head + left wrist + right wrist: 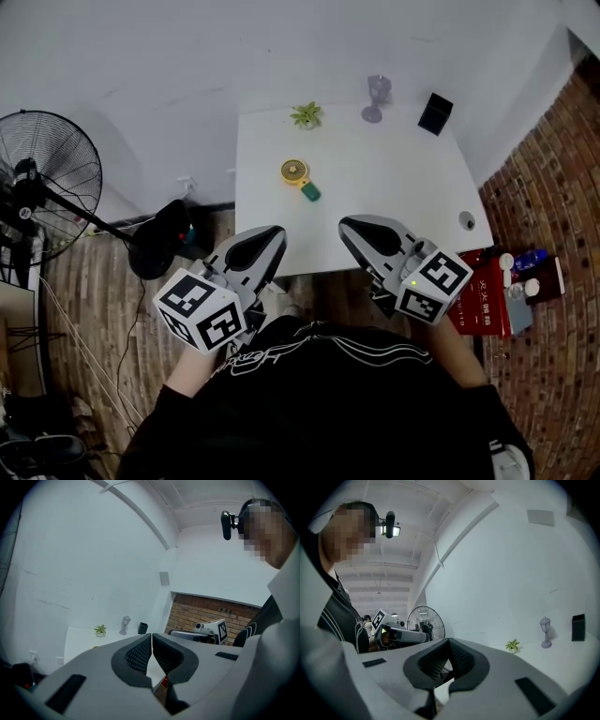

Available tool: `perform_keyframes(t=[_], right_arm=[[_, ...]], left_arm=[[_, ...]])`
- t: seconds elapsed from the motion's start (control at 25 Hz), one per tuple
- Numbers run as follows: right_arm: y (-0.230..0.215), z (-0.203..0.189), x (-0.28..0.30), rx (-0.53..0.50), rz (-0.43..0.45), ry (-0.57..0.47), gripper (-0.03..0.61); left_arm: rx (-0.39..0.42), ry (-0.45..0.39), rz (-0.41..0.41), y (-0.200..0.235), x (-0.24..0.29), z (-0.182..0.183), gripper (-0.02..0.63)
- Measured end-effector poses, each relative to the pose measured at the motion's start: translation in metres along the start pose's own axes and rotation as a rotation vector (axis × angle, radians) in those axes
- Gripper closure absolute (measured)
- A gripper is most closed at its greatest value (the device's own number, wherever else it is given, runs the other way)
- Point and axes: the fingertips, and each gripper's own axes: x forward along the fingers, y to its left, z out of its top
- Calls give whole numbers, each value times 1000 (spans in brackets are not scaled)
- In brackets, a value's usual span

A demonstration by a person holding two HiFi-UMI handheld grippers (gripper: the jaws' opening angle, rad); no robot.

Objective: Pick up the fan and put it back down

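Black cloth of the person's shirt [319, 403] fills the near foreground, and just past it both hands hold their tools out level over the near edge of the white table [403, 187]. The left gripper [267, 239] hangs by the near left corner with its ribbed pads pressed together and nothing between them. The right gripper [361, 232] sits further along the same edge, toward the middle. Its jaws are likewise closed tight on nothing. The two are well apart from each other.

Beyond them, the fan [298, 175] lies flat on the tabletop about halfway back, closer to the left edge than the right. It is a small yellow round head with a teal handle pointing toward the near right. Neither tool touches it.

Along the far edge stand a small green plant [306, 115] toward the left, a pale purple lamp-shaped ornament [377, 97] near the middle, and a black box [435, 113] at the far right corner.

Off the table, a red box [483, 300] lies on the floor to the right, and a big black pedestal fan [47, 183] stands on the wooden floor to the left.
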Motion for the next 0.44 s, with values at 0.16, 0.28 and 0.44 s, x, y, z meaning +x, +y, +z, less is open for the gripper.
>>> perform_keyframes(t=[0.16, 0.28, 0.44], right_arm=[[-3, 2, -6, 3, -1, -25, 577], [-9, -1, -6, 8, -13, -22, 577], [-12, -1, -5, -2, -13, -17, 577]], left_arm=[[15, -1, 14, -2, 1, -2, 580], [8, -4, 22, -1, 3, -1, 580], [31, -3, 17, -3, 7, 4, 580]])
